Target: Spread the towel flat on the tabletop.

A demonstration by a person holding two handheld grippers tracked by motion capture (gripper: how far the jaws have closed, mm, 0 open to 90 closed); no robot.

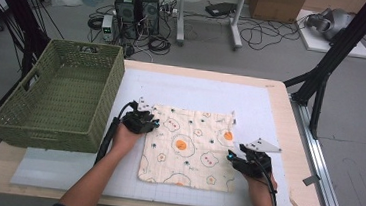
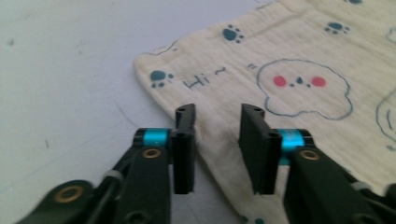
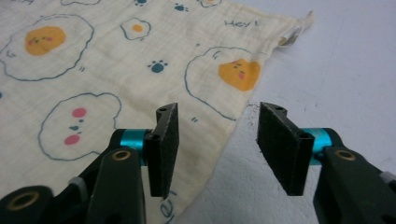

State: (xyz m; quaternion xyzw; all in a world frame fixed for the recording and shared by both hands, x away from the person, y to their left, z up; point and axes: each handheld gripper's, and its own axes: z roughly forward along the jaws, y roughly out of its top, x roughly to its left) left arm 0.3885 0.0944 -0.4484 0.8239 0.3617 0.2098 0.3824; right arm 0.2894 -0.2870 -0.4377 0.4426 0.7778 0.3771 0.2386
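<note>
High view gives us the cloth, a cream square printed with fried eggs and paw marks, lying flat on the white mat that covers the table. Our left tongs sit at its left edge, the right tongs at its right edge. In the left gripper view, the left tongs straddle the cloth's hem with a narrow gap, pads not pressing (no fabric pinched). In the right gripper view, the right tongs stand apart over the cloth's edge, also gripping nothing. A green woven basket stands just left of the cloth, near our left hand. Beyond the table, computer towers and cables lie on the floor.
</note>
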